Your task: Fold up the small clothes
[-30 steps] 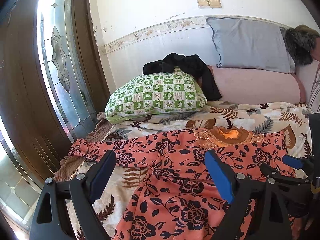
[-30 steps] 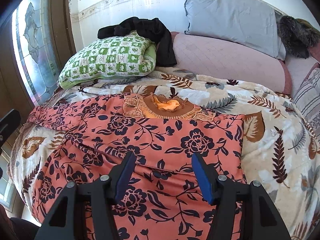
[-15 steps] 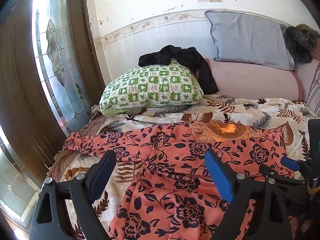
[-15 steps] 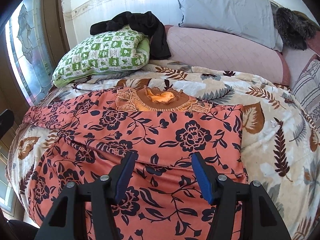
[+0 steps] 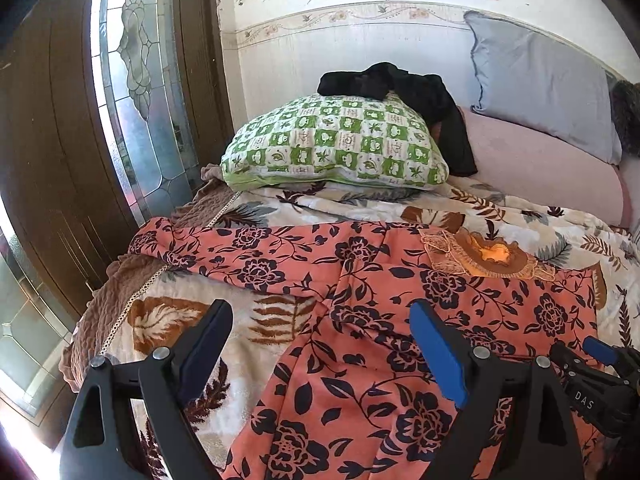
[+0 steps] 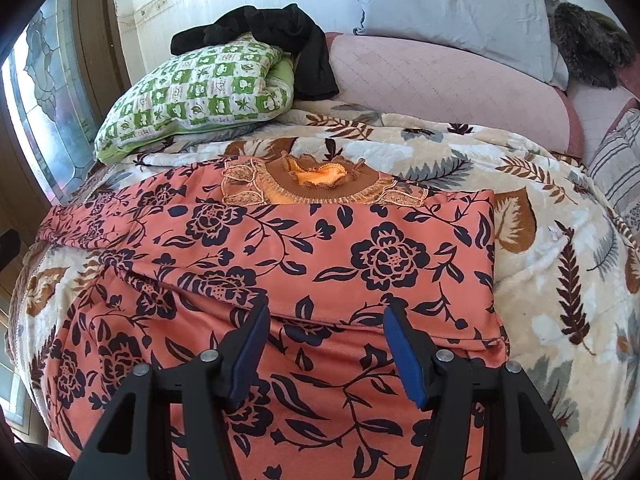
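Note:
An orange dress with black flowers (image 5: 360,280) (image 6: 340,248) lies spread on the bed, its brown embroidered neckline (image 6: 320,184) toward the pillows. One sleeve stretches out to the left (image 5: 192,240); the right side looks folded in along a straight edge (image 6: 494,264). My left gripper (image 5: 320,352) is open and empty above the dress's left side. My right gripper (image 6: 324,348) is open and empty above the lower middle of the dress. The right gripper's body shows at the right edge of the left wrist view (image 5: 600,384).
A leaf-print blanket (image 6: 560,280) covers the bed. A green checked pillow (image 5: 336,144) with a black garment (image 5: 420,92) on it, a pink bolster (image 6: 440,76) and a grey pillow (image 6: 452,4) lie at the head. A wooden door with stained glass (image 5: 132,80) stands at the left.
Both grippers have moved left and slightly closer over the dress, so the left sleeve and the door show more. Both stayed open.

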Available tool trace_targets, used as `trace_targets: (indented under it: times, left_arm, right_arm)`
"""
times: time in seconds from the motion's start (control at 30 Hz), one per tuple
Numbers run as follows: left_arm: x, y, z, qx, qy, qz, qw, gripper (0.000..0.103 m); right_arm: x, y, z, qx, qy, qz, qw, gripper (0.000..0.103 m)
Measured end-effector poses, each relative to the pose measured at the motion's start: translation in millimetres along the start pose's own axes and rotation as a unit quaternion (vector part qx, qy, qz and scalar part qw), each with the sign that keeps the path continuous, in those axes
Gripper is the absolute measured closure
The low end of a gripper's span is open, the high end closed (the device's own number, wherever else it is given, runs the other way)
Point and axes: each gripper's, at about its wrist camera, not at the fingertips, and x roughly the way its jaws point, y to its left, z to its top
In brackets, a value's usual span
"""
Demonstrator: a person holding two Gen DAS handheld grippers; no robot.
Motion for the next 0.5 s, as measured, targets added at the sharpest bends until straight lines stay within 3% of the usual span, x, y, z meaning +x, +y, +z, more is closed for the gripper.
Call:
trace_targets:
  times: [0.5]
  left_arm:
    - [43,42,0,-0.024,0.032,0.019,0.9990,0.013]
  right_arm:
    - [22,21,-3,-0.017,0.009,0.008,1.000,0.040]
